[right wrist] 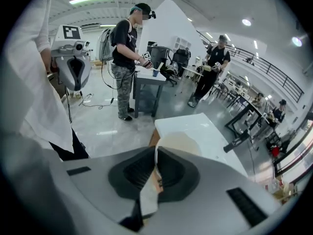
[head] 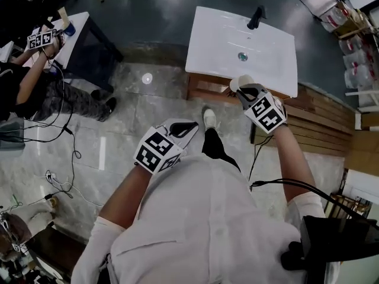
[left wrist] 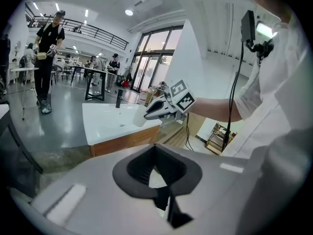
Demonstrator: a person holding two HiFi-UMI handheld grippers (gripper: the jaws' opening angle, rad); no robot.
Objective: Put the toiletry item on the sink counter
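Cup (head: 241,83) is clamped in the right gripper (head: 246,90) at the sink counter's (head: 213,46) front edge, 6 o'clock from the drain (head: 243,56). The left gripper (head: 182,128), jaws together and empty, hangs at 8 o'clock.

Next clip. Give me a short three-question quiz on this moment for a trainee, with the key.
1. Multiple choice: what is the right gripper shut on? A) a cable B) a white cup C) a towel
2. True or false: the left gripper holds the white cup over the sink counter.
3. Short answer: which black fixture stands at the far edge of the sink counter, beyond the drain?

Key
1. B; its jaws pinch the cup's wall at the counter's near edge.
2. False; the left gripper is empty and away from the counter.
3. The faucet.
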